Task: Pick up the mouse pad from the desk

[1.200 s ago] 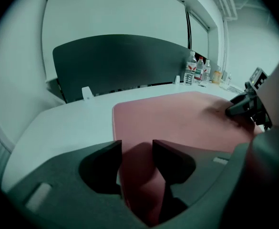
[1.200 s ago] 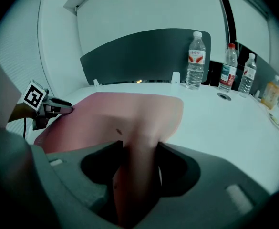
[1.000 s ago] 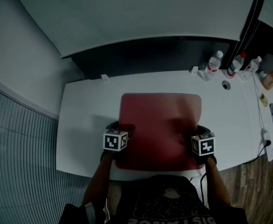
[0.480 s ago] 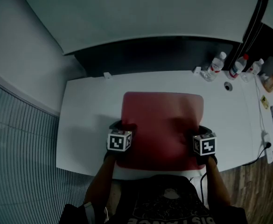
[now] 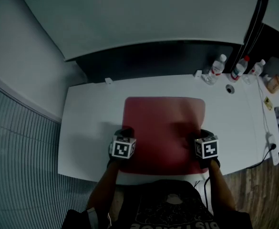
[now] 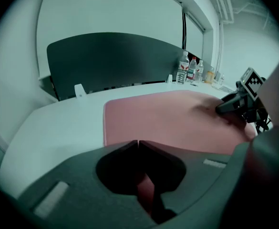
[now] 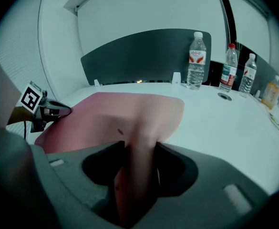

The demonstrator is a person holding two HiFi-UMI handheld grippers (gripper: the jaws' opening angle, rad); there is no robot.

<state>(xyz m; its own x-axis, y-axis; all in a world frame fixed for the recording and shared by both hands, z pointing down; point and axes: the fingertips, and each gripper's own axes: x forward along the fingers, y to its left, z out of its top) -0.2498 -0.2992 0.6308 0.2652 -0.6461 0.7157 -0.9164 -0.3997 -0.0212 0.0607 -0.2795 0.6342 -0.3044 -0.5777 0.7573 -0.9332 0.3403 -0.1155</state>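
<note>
- the red mouse pad (image 5: pixel 163 128) lies in the middle of the white desk (image 5: pixel 87 123), with its near edge close to the person
- the left gripper (image 6: pixel 138 144) is at the pad's near left corner. Its jaws have just snapped closed, the tips meet, and there's a thin sliver of the red edge pinched between them
- the right gripper (image 7: pixel 139 149) is at the near right corner. Its jaws have just been closing a bit too, and they're clamped on a thick bunched-up fold of the pad that stands up between them
- so both are gripping the pad, one corner each, and the rest of it lies flat on the desk
- both grippers angle down and away from the person, with the forearms (image 5: pixel 103 187) coming in from the bottom of the head view
- a dark panel (image 5: pixel 153 56) runs along the back of the desk
- three water bottles (image 5: pixel 218 66) stand at the far right end just beside that panel, with a small round hole (image 5: pixel 230 88) in the desk just in front of them
- an orange bottle (image 5: pixel 274 82) sits further right, well apart from the pad
</note>
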